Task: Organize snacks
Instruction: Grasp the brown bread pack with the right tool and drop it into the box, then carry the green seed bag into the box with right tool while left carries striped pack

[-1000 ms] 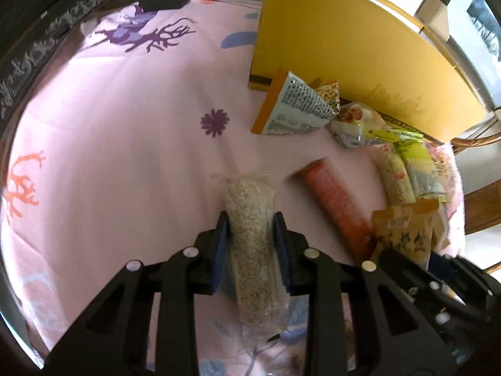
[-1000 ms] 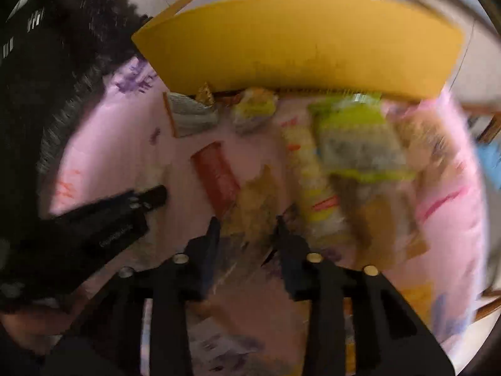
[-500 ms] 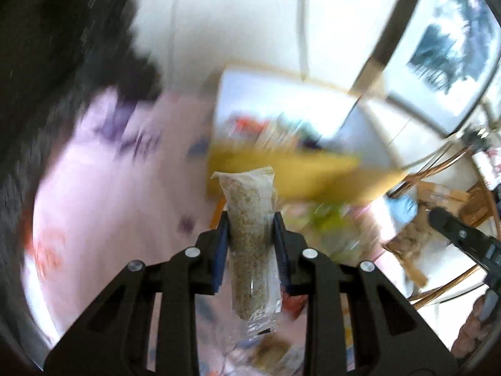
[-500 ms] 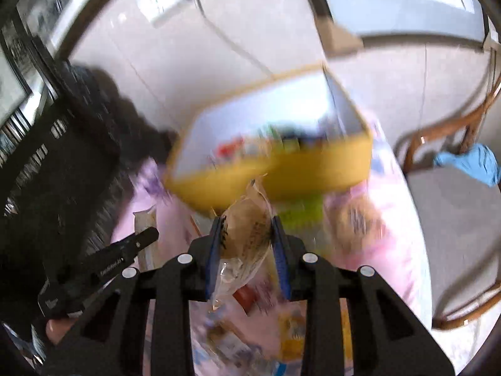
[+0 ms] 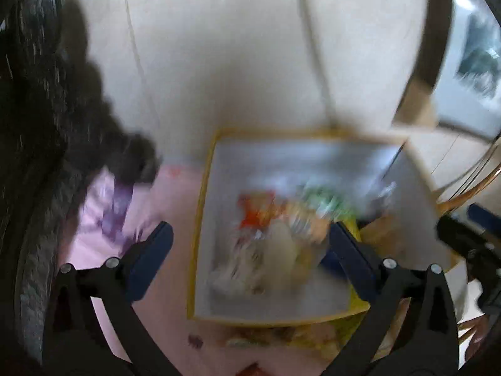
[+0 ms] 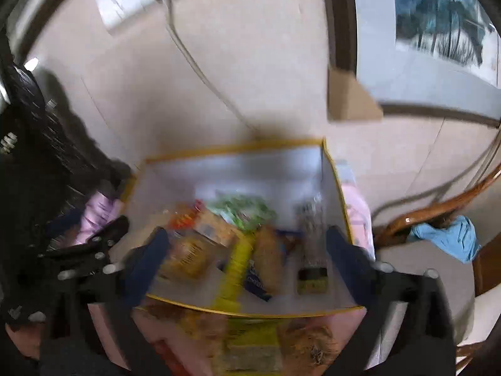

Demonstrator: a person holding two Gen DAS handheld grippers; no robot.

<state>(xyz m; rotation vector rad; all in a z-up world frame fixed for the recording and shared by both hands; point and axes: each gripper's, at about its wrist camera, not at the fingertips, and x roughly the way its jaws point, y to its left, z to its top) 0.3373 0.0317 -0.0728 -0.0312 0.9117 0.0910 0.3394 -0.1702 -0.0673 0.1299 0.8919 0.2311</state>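
Observation:
A yellow box (image 5: 200, 219) with a white inside stands on the pink cloth and holds several snack packets (image 5: 275, 250). My left gripper (image 5: 250, 263) is open wide and empty above the box's near left part. My right gripper (image 6: 247, 263) is open wide and empty above the same box (image 6: 339, 206), over its packets (image 6: 266, 250). Both views are blurred. The other gripper shows at the edge of each view.
More snack packets (image 6: 250, 344) lie on the pink tablecloth (image 5: 103, 219) in front of the box. A black chair back (image 5: 31, 125) is at the left. A wooden chair with a blue cloth (image 6: 451, 238) is at the right.
Both grippers rose over the box and opened. The grain packet left my left gripper and the brown packet left my right gripper; both grippers are now empty.

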